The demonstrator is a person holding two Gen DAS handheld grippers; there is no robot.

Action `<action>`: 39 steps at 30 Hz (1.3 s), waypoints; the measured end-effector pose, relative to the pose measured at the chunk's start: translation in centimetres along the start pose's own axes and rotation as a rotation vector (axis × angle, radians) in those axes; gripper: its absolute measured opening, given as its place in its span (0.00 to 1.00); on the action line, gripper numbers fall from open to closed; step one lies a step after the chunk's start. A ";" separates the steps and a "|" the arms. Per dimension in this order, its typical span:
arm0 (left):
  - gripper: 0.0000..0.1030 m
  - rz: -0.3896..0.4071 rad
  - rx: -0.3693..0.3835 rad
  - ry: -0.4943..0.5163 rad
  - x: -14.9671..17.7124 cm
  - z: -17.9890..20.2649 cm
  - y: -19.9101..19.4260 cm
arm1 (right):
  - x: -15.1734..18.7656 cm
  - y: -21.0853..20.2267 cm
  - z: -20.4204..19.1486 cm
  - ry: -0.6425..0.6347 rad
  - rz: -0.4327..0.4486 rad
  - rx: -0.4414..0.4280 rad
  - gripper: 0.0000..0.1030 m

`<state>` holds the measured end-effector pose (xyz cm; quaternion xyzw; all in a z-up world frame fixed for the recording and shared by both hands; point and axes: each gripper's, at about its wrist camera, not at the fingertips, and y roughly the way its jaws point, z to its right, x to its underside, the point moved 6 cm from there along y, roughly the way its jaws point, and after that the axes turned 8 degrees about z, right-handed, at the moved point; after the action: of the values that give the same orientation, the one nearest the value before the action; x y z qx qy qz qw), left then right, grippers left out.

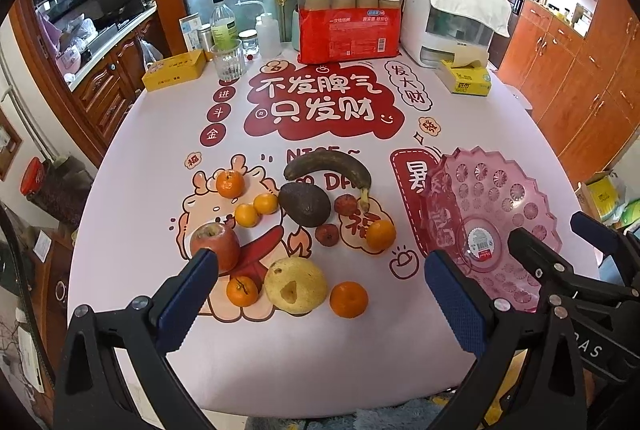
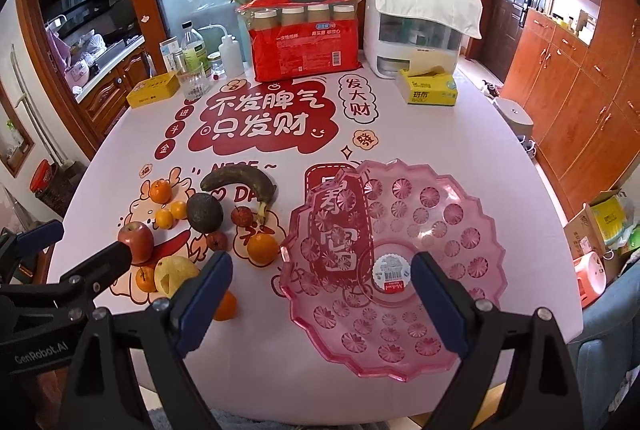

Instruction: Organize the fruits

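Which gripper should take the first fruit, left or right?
Left, probably. The left gripper is open over the fruit, with the pear between its fingers. The right gripper is open over the pink tray, which holds no fruit.

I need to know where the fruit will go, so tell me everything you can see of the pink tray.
The pink tray is a translucent, plastic-looking dish with a scalloped rim and a pattern of round flower-like embossings. A white and red barcode sticker sits near its centre. It lies flat on the printed tablecloth, whose red print shows through it, to the right of the fruit. Nothing lies in it. No fruit touches it; the nearest orange is just off its left edge. The open right tool hovers before it, apparently without contact.
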<state>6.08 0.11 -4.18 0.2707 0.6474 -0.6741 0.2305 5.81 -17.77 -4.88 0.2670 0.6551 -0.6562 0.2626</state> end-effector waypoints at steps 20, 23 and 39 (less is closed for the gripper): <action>0.99 0.017 0.024 0.007 -0.9 -2.6 -0.5 | -0.8 -0.9 -2.1 -0.008 0.008 0.033 0.89; 0.99 0.016 0.013 0.015 -1.2 -4.0 -0.6 | -1.1 -0.9 -3.3 -0.009 0.010 0.034 0.89; 0.99 -0.010 -0.039 0.128 -1.8 -13.5 2.2 | 0.4 1.2 -10.2 0.012 -0.050 0.013 0.87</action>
<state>9.75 13.44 -4.82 0.3055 0.6750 -0.6440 0.1905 6.40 -7.56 -6.02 0.2561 0.6590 -0.6652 0.2402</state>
